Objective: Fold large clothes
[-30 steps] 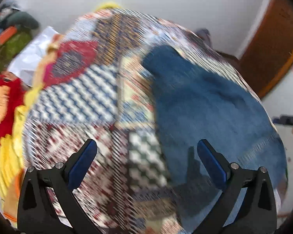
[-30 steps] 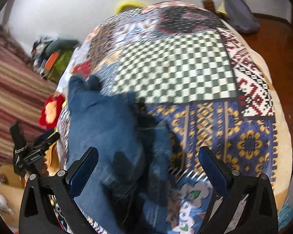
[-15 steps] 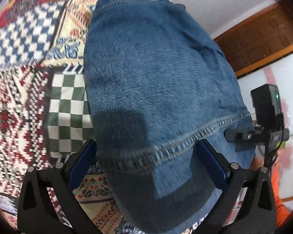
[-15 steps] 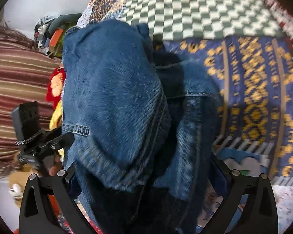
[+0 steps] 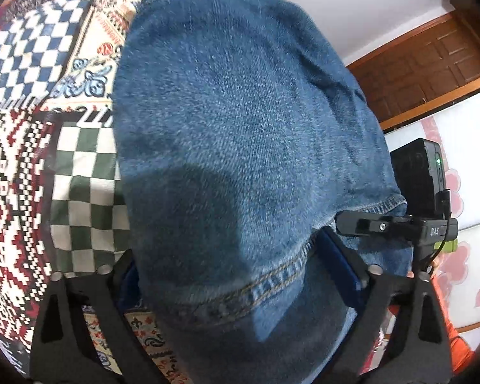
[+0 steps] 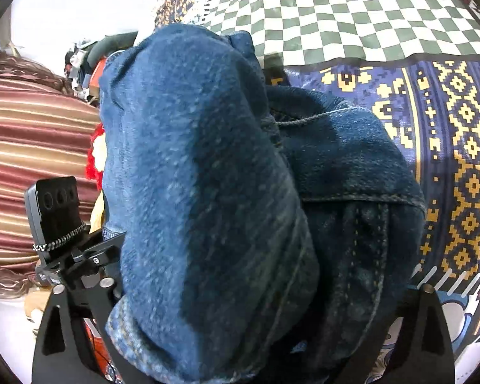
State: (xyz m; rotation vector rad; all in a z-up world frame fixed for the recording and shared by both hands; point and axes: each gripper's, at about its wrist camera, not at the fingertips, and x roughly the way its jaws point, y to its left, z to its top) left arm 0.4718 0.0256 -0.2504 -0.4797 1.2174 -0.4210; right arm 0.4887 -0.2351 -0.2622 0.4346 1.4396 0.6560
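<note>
A pair of blue denim jeans (image 5: pixel 240 134) lies on the patchwork bedspread (image 5: pixel 25 172) and fills both views. In the left wrist view the hemmed edge of the jeans lies between my left gripper's (image 5: pixel 236 275) spread blue pads (image 5: pixel 339 265), which stand wide on either side of the cloth. In the right wrist view the bunched jeans (image 6: pixel 208 192) cover my right gripper (image 6: pixel 243 307); its fingertips are hidden under the denim, only the black arms show. The right gripper's body also shows in the left wrist view (image 5: pixel 396 227), by the jeans' right edge.
The bedspread has green-checked (image 6: pixel 336 12) and blue-and-yellow patterned (image 6: pixel 457 147) patches. A striped curtain (image 6: pixel 32 147) hangs at left. A wooden door (image 5: pixel 432 60) and white wall stand beyond the bed. Piled clothes (image 6: pixel 92 147) lie at the bed's far side.
Both grippers have moved down and forward onto the jeans; the denim now lies between the fingers of each. The left gripper's pads stand about as wide as before.
</note>
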